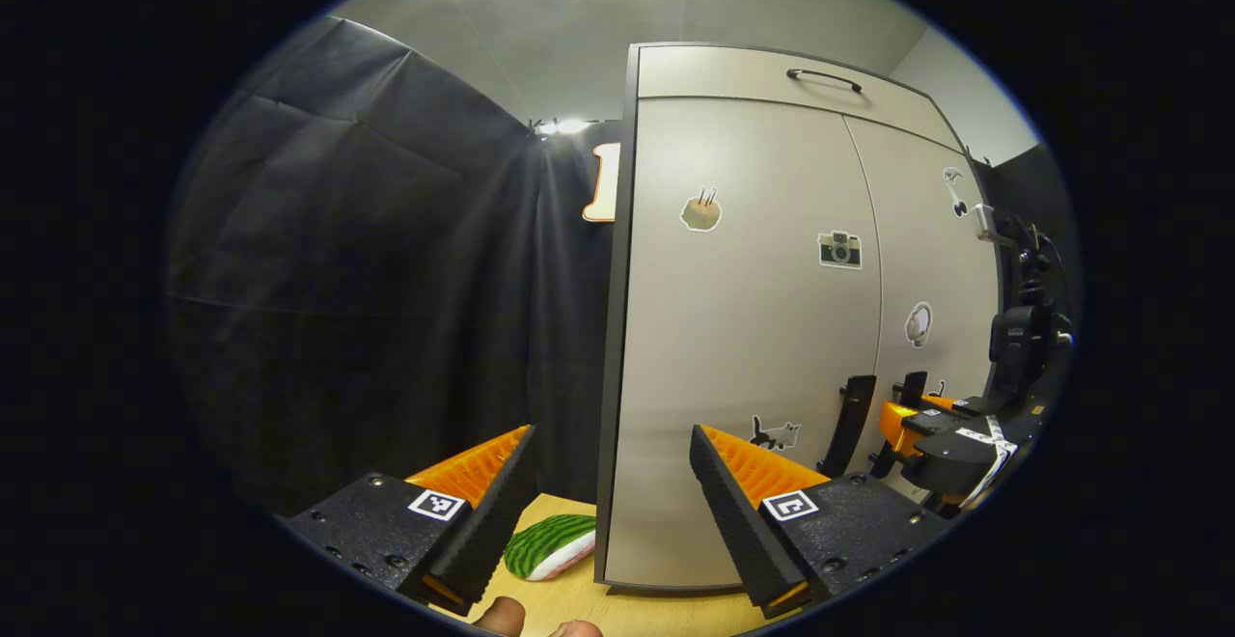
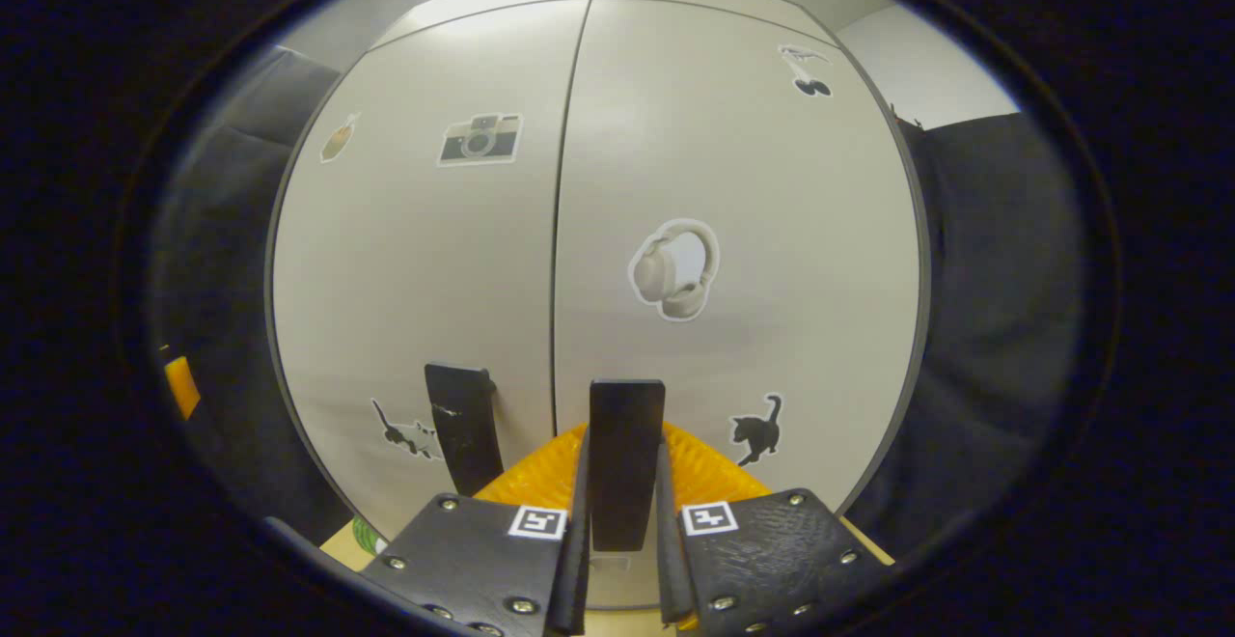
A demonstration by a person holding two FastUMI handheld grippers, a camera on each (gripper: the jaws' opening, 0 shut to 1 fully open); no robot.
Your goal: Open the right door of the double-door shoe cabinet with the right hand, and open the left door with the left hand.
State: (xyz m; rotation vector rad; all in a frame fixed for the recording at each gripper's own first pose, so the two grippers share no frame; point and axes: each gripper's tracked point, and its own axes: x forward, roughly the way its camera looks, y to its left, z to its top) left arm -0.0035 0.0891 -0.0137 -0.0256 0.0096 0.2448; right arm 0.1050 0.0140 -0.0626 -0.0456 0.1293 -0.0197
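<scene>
The grey shoe cabinet has its left door (image 1: pixel 743 328) and right door (image 2: pixel 753 232) both closed, with stickers on them. Two dark vertical handles flank the centre seam. My right gripper (image 2: pixel 625 483) is shut on the right door's handle (image 2: pixel 627 444), one finger pressing on each side. In the left gripper view the right gripper (image 1: pixel 912 420) is seen at that handle (image 1: pixel 913 388). The left door's handle (image 1: pixel 853 423) (image 2: pixel 463 425) is free. My left gripper (image 1: pixel 613 492) is open in front of the cabinet's left edge, well short of that handle.
A top drawer (image 1: pixel 772 72) with a curved handle sits above the doors. The cabinet stands on a wooden surface (image 1: pixel 637 608), where a watermelon-slice toy (image 1: pixel 550 545) lies by its left corner. Black cloth (image 1: pixel 367 280) hangs on both sides.
</scene>
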